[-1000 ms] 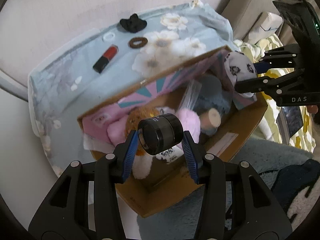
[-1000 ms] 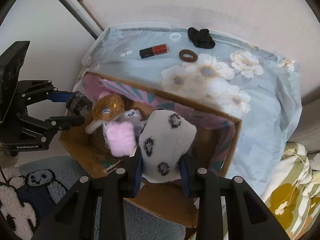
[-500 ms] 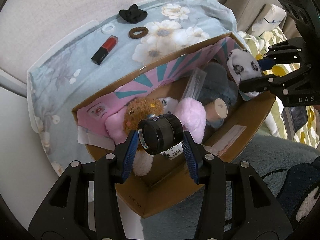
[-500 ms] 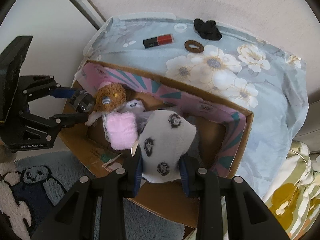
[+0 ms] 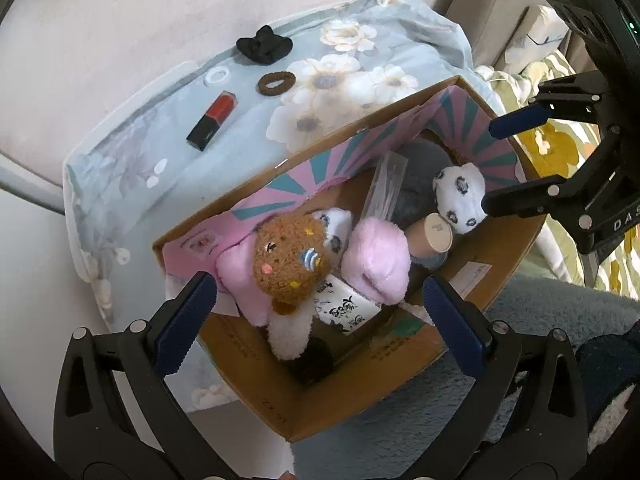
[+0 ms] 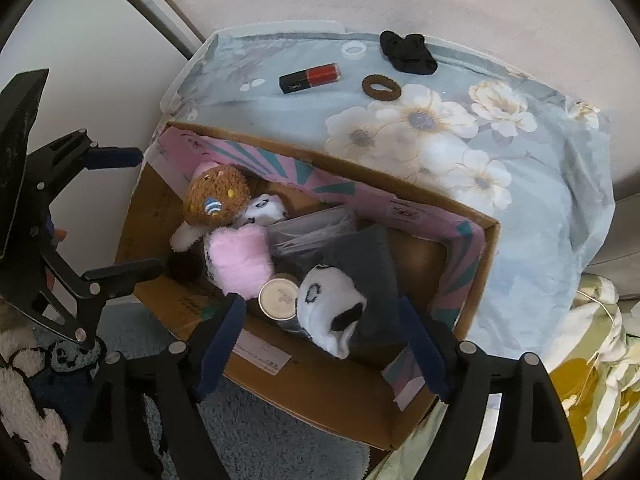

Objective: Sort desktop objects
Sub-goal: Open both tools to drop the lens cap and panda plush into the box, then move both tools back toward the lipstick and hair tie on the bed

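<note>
Sorting well under way, judging by the cardboard box (image 5: 360,392) at the near edge of the desk (image 5: 120,184), already crowded.

Inside the box:
- brown plush (image 5: 290,258) on the left, pressed against a pink plush (image 5: 378,256);
- white spotted soft item (image 5: 460,196) on the right, lying on grey fabric and touching a beige-capped tube (image 5: 436,232);
- clear plastic bag (image 5: 386,188) leaning against the far, pink-and-teal wall;
- in the near corner, below the brown plush, something dark and round (image 5: 316,360), too shadowed to name with confidence.

Left claw (image 5: 316,284): fingers spread wide apart, gripping nothing, hovering above the left half of the box. Right claw (image 6: 320,302): likewise spread wide and empty, hovering over the right half, directly above the spotted item without touching it.

Left to do, as far as visible: 4 small things on the floral cloth beyond the box, all well apart from both claws:
- red-and-black lipstick (image 5: 212,122), lying flat;
- brown hair tie (image 5: 276,82), just right of it;
- small white ring (image 5: 216,76), a little farther back;
- black fabric piece (image 5: 264,44), farthest back, near the wall.

Probably more than half done, counting what sits in the box against these 4. Next, presumably, reaching past the far wall of the box for the lipstick or the hair tie, the nearest of the 4.
</note>
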